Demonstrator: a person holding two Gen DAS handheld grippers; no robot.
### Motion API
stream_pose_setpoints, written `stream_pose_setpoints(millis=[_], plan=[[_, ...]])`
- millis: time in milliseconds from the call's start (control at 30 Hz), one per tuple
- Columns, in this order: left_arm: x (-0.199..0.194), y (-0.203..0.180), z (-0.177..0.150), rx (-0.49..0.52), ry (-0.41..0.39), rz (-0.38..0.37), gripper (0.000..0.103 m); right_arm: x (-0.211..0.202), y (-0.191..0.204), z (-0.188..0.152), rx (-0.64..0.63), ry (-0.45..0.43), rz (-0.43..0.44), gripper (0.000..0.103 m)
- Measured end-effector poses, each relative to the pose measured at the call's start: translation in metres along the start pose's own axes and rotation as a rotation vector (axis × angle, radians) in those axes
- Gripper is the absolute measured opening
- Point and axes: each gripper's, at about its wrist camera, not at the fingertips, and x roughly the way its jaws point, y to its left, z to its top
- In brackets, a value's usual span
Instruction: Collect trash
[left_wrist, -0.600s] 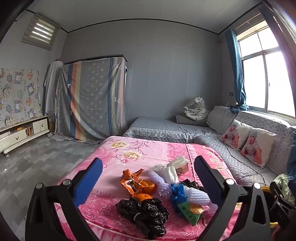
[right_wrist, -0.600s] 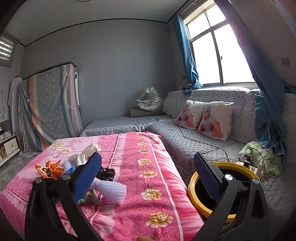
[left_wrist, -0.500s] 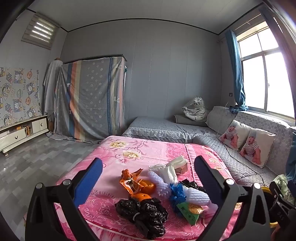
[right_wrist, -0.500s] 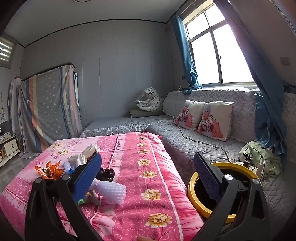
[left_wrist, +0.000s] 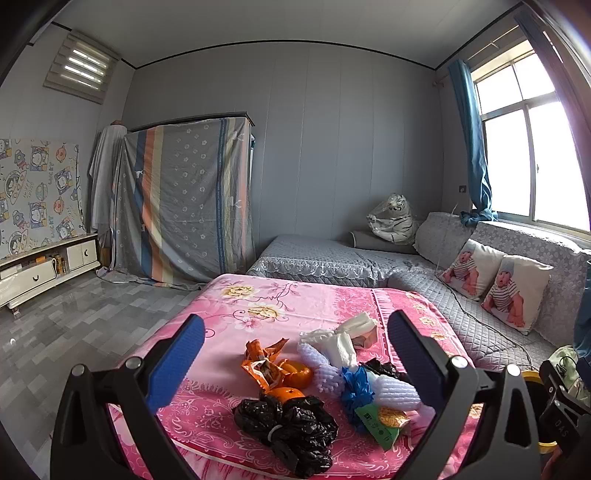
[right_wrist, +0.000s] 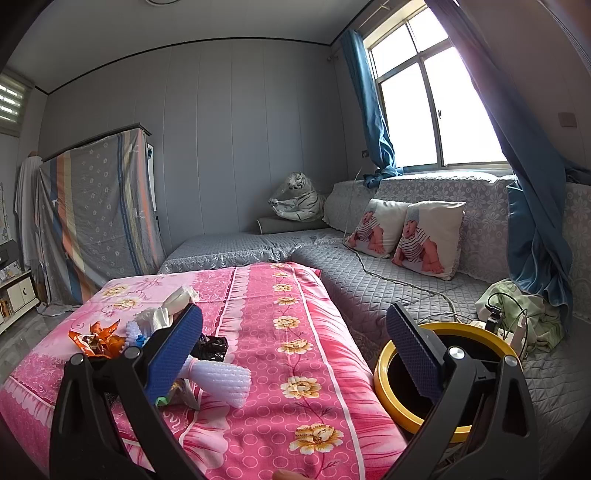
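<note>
Left wrist view had the left gripper (left_wrist: 295, 365) spread wide and holding nothing, hovering over the trash pile (left_wrist: 317, 384) on the pink bedspread (left_wrist: 295, 299): black bag (left_wrist: 288, 424) at 6 o'clock, orange wrapper (left_wrist: 264, 362) at 10, white tissue (left_wrist: 347, 339) at 1. The right gripper (right_wrist: 295, 354) was also splayed and empty, yellow-rimmed bin (right_wrist: 384, 373) at its 4 o'clock on the grey sofa (right_wrist: 369, 280).

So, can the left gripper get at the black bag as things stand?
Probably yes. The left gripper is open, and the black bag lies at the near edge of the trash pile on the pink cloth, uncovered.
</note>
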Motion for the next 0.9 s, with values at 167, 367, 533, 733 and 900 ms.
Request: stream_pose_setpoints(millis=[167,367,533,733,900], plan=[[-0.0011,-0.0012,-0.001,0.004,0.001,-0.005,0.096,-0.0013,0.0004,-0.001,0.0,-0.003,-0.004,0.095],[-0.0005,-0.0014,-0.0029,0.008,0.003,-0.013,0.096,0.0001,-0.001,-0.0013,0.005,0.001,-0.009,0.095],[-0.0005,-0.0023,-0.0034,0.01,0.004,-0.019,0.096,0.0004,-0.001,-0.001,0.006,0.001,-0.011,0.095],[0.0001,-0.0031,-0.0034,0.006,0.009,-0.023,0.096,0.0002,-0.0018,-0.0018,0.007,-0.004,-0.012,0.095],[0.001,-0.0036,-0.0037,0.009,0.015,-0.026,0.096,0.0016,-0.0018,-0.0039,0.007,0.0,-0.013,0.095]])
